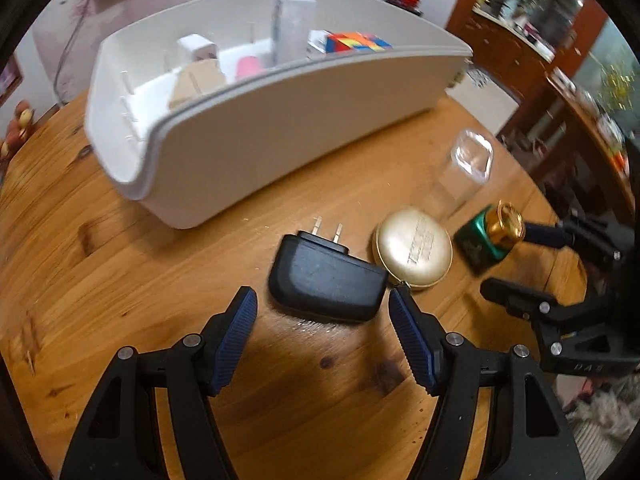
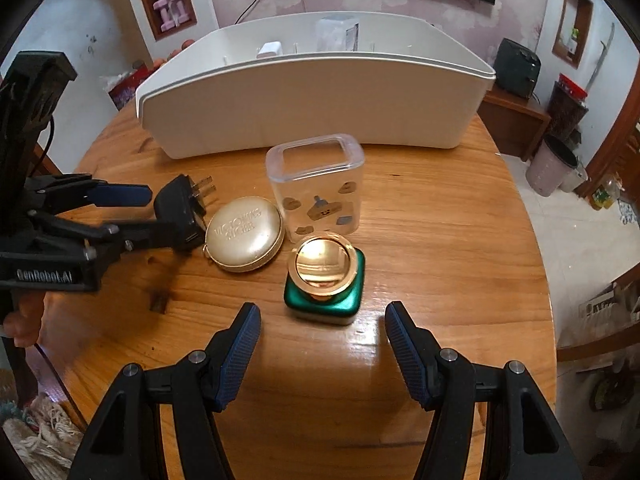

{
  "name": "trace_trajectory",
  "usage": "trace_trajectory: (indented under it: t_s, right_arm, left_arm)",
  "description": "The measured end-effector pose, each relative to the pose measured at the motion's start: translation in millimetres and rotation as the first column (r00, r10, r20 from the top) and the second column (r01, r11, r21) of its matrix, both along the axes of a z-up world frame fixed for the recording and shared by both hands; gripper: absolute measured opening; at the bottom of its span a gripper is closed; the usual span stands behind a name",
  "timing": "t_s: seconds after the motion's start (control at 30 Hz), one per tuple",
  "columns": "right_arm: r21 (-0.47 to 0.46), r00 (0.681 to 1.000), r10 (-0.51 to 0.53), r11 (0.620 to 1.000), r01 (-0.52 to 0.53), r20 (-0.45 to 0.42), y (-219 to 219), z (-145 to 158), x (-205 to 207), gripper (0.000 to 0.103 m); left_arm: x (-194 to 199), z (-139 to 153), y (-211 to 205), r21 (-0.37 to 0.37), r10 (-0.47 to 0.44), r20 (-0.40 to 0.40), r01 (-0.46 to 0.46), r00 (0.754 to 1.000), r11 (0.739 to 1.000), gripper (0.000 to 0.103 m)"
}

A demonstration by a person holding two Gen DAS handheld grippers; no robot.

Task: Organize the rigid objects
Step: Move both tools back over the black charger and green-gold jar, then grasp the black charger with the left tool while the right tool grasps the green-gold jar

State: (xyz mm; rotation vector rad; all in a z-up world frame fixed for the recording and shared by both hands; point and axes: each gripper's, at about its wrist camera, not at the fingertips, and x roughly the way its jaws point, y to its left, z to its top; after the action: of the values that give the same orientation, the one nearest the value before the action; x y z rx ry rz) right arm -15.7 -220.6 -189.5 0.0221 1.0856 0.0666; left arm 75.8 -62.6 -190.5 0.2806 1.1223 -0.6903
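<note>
A black plug adapter (image 1: 326, 278) lies on the round wooden table, just ahead of my open left gripper (image 1: 322, 308); its fingers straddle the adapter's near end. Beside it lie a gold round case (image 1: 414, 248), a green bottle with a gold cap (image 1: 490, 236) and a clear plastic cup (image 1: 464, 170). My right gripper (image 2: 322, 320) is open and empty, just short of the green bottle (image 2: 324, 280). The adapter (image 2: 180, 216), gold case (image 2: 244, 238) and cup (image 2: 316, 184) show there too. A white bin (image 1: 256, 128) stands behind, holding a colour cube (image 1: 356, 42) and small boxes.
The white bin (image 2: 316, 108) spans the table's far side. The table edge (image 2: 548, 280) drops off at right, with waste bins (image 2: 552, 166) on the floor beyond. The left gripper (image 2: 120, 216) shows at left in the right wrist view.
</note>
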Motion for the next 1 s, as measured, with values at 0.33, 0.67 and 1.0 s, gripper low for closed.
trace_trajectory:
  t_s: [0.33,0.67,1.0]
  right_arm:
    - [-0.02,1.0,-0.005,1.0,0.005,0.007,0,-10,13,0.062]
    - [-0.055,0.999,-0.013,0.998,0.014,0.034,5,-10,17,0.056]
    - [-0.048,0.999,-0.022,0.999,0.024,0.037,7,-9,17,0.042]
  left_arm:
    - [0,-5,-14,0.026,-0.073,0.061,0.072,0.995,0.997,0.078]
    - [3,-8,-8,0.001,-0.064,0.107,0.065,0.992,0.998,0.07]
    - [-3,-7,-11,0.031,0.013,0.099,-0.016,0.995,0.999,0.067]
